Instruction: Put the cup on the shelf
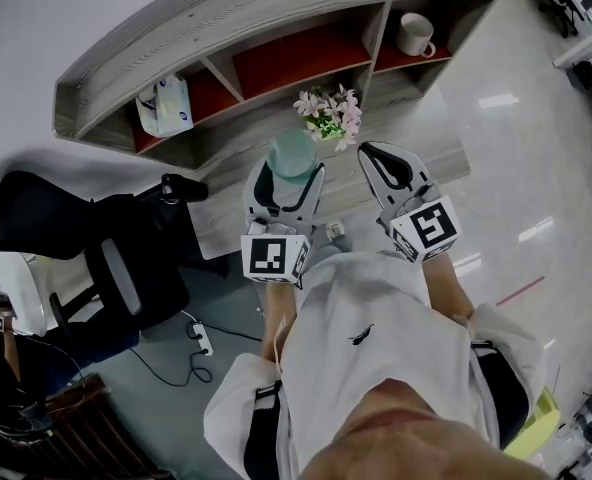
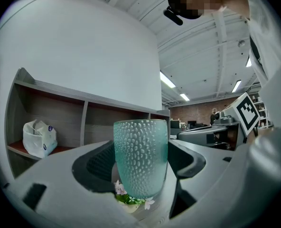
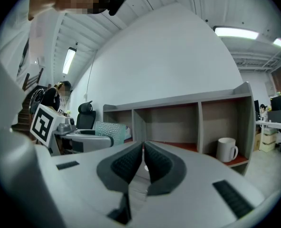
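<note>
Looking down in the head view, a grey wooden shelf (image 1: 276,8) with red-floored compartments is seen against a white wall. A white bag (image 1: 165,105) is seen in its left compartment and a white mug (image 1: 413,34) in its right one. A small pot of pink flowers (image 1: 329,114) is set on the wooden ledge in front. A pale green dimpled cup (image 1: 293,155) is held upright in the left gripper (image 1: 288,173), above that ledge and near the flowers; the right gripper (image 1: 381,158) is held beside it. A black office chair (image 1: 106,238) is seen at the left on a glossy floor (image 1: 516,148). In the left gripper view, the cup is clamped between the pads, the jaws spread to its width, with the flowers shown below it. In the right gripper view, the jaws are seen almost together with nothing between them, and the mug is shown in the right compartment.
</note>
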Demonstrator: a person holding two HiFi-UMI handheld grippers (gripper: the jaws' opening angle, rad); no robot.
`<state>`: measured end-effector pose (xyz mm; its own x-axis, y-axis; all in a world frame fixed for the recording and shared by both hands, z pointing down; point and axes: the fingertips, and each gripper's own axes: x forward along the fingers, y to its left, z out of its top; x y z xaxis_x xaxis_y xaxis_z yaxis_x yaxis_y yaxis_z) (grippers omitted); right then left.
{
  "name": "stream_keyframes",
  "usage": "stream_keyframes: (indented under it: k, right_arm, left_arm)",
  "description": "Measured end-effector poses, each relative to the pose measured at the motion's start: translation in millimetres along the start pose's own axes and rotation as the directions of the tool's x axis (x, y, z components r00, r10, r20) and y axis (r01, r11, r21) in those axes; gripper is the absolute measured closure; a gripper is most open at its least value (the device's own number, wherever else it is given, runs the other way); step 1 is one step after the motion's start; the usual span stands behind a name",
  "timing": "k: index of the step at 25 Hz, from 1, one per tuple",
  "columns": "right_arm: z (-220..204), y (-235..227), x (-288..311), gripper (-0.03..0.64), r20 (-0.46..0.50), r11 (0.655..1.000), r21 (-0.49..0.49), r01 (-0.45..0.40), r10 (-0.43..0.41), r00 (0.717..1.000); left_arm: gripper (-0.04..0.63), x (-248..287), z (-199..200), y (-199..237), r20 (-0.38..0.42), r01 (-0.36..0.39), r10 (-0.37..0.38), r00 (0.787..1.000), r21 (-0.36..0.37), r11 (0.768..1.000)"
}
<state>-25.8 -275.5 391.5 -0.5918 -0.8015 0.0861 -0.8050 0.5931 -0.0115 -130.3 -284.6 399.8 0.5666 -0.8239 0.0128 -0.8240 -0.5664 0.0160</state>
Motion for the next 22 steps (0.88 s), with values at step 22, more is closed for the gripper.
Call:
stream_keyframes:
  k: [22]
  right_arm:
    - [-9.8, -30.4, 35.2, 0.581, -0.027, 0.999, 0.009, 0.043, -0.042, 0.999]
  left_arm:
    - [0.233, 68.5, 0.8, 30.7, 0.028, 0.028, -0.029, 0.999, 0.033, 0.999]
